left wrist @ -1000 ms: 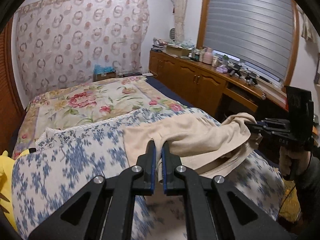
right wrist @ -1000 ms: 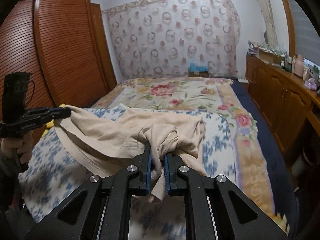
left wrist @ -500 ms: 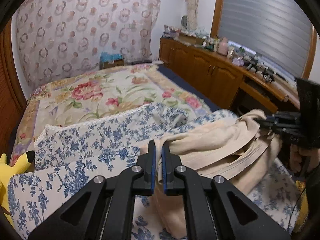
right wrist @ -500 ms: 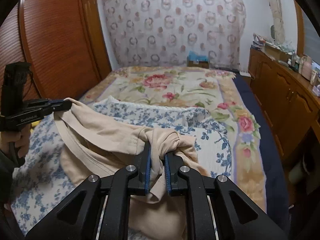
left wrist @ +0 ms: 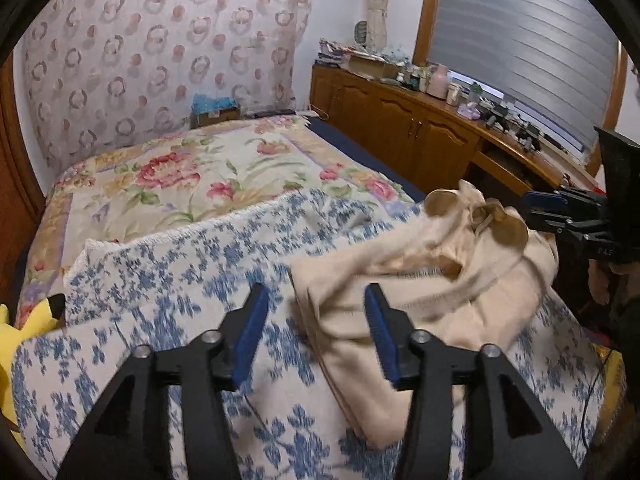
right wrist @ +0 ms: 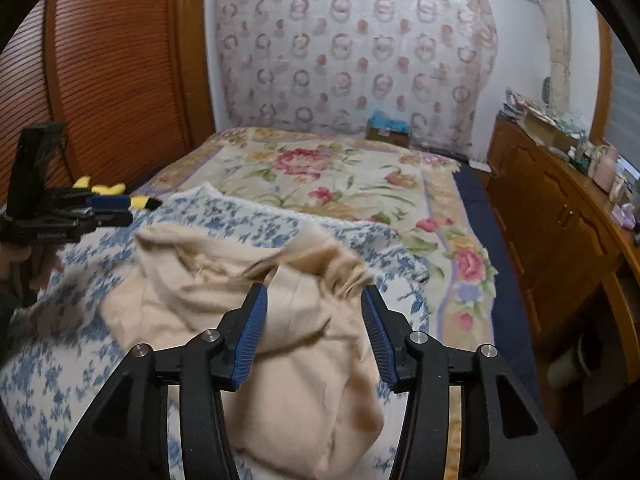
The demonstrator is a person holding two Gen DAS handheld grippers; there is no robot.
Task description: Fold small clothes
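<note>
Both tongs stand wide and hold nothing. The beige garment (left wrist: 420, 292) lies crumpled on the blue-flowered blanket (left wrist: 168, 280), between the left gripper (left wrist: 316, 332) and the right gripper (right wrist: 312, 332). Its near edge sits just ahead of both sets of tips. Bare blanket spreads beyond the left gripper's outer side.

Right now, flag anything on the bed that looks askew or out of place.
The beige garment lies crumpled in a bunched heap on the blue floral blanket, not flat or folded. Both grippers, left and right, are open, off it.
</note>
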